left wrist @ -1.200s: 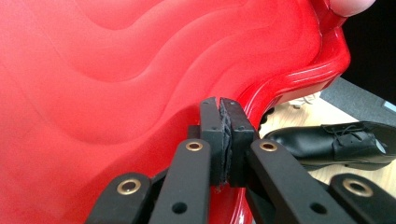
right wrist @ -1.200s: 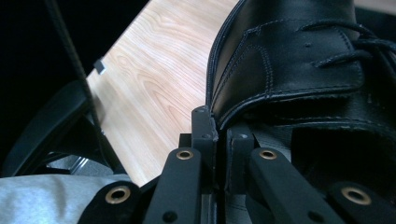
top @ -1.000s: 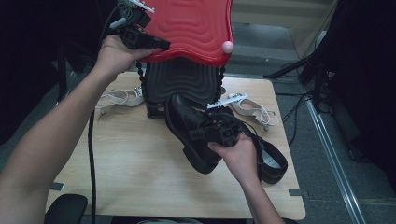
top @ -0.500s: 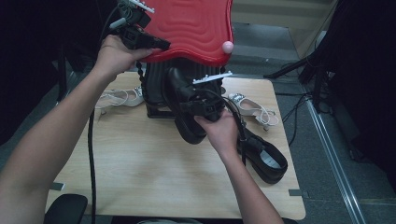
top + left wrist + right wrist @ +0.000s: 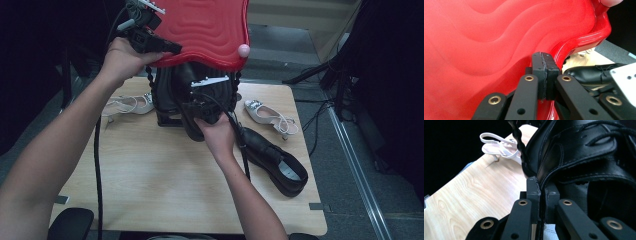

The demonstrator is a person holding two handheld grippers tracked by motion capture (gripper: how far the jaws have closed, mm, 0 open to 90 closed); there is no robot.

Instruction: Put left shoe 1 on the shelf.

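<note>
My left gripper [image 5: 170,48] [image 5: 544,57] is shut on the rim of a red wavy lid [image 5: 200,30] [image 5: 486,37] and holds it raised over a black container [image 5: 165,102] at the back of the table. My right gripper [image 5: 194,107] [image 5: 540,182] is shut on the collar edge of a black lace-up shoe [image 5: 194,131] [image 5: 586,157]. The shoe is tipped toe-first into the container's mouth under the lid. The left gripper view also catches this shoe [image 5: 589,73] below the lid's rim.
A second black shoe [image 5: 277,160] lies on the wooden table [image 5: 150,185] at the right. One white sandal [image 5: 127,105] [image 5: 499,145] lies left of the container, another [image 5: 267,115] right of it. A twisted black cord [image 5: 520,142] hangs by the container.
My right hand has carried the black shoe from the middle of the table back to the container under the lid. The left hand and the raised lid have kept still.
</note>
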